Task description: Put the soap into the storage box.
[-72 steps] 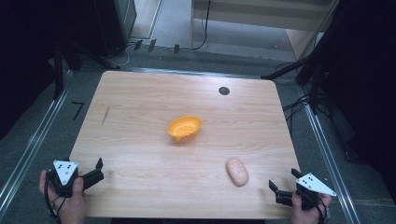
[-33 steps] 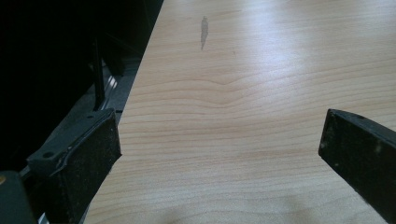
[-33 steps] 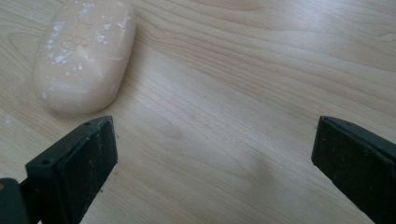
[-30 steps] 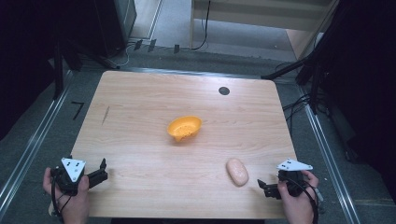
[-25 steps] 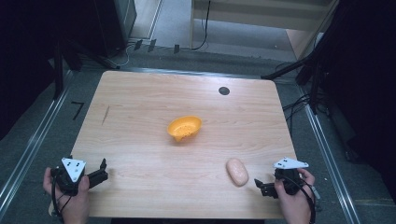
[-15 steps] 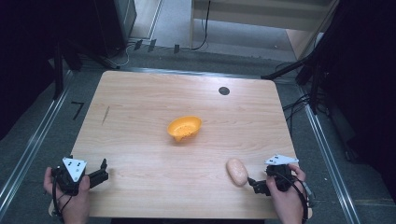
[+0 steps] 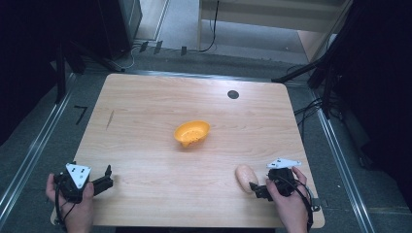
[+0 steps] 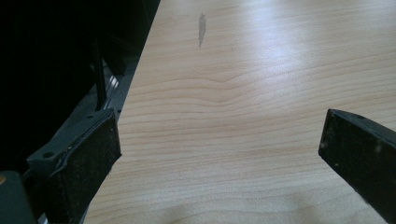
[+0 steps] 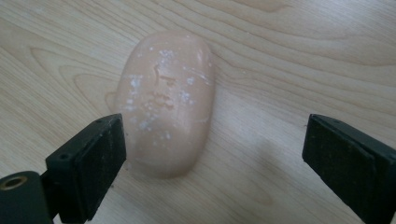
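Black right tongs (image 9: 212, 163) had just been closing yet stood apart, the pale soap bar (image 9: 166, 100) lying between them on the wooden desk (image 7: 145, 121), unpressed. Left tongs (image 8: 219, 158) gaped over bare wood.

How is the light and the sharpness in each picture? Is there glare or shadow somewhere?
High view: the table is evenly lit, its surroundings dark. Left gripper view: bright glare on the wood at upper right, and a soft shadow along the bottom edge. Right gripper view: the soap bar is sharp, with a soft shadow on the wood to its right.
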`<state>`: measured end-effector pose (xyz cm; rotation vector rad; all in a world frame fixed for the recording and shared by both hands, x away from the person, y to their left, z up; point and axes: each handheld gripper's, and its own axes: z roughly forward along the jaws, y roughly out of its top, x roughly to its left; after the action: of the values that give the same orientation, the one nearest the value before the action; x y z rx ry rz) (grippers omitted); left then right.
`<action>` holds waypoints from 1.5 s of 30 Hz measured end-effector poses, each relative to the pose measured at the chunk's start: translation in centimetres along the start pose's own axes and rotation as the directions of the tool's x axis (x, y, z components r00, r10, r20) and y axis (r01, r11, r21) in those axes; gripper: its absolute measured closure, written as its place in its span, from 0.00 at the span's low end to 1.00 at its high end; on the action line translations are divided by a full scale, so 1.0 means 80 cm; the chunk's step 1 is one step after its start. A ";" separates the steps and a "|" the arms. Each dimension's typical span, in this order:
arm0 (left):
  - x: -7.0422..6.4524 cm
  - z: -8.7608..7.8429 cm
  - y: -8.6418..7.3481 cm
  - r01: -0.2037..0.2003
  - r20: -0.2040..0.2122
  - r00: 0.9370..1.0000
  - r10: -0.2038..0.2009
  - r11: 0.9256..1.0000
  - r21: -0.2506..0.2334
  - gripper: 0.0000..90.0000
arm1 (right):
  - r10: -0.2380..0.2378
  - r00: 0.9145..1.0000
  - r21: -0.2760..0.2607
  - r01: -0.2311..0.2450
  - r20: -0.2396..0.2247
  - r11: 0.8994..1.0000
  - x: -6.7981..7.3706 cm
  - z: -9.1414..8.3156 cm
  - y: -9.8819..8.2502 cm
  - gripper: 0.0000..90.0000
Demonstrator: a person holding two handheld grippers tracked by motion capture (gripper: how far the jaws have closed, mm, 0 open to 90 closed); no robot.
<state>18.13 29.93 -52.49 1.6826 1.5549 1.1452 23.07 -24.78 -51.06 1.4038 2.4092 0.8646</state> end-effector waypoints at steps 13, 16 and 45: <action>0.000 0.001 0.000 -0.001 0.002 1.000 0.001 1.000 0.002 0.00 | -0.003 1.000 0.032 0.003 0.003 0.999 0.020 0.017 0.012 0.09; 0.000 0.001 0.000 -0.001 0.002 1.000 0.001 1.000 0.002 0.00 | -0.005 1.000 0.034 0.005 0.005 0.999 0.022 0.020 0.013 0.11; 0.000 0.002 0.000 -0.011 0.015 1.000 0.011 1.000 0.005 0.00 | -0.017 1.000 0.051 0.015 0.027 0.999 0.039 0.038 0.014 0.35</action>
<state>18.28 29.91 -52.53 1.7010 1.5424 1.1327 23.67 -20.59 -52.54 1.4029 2.4351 0.7808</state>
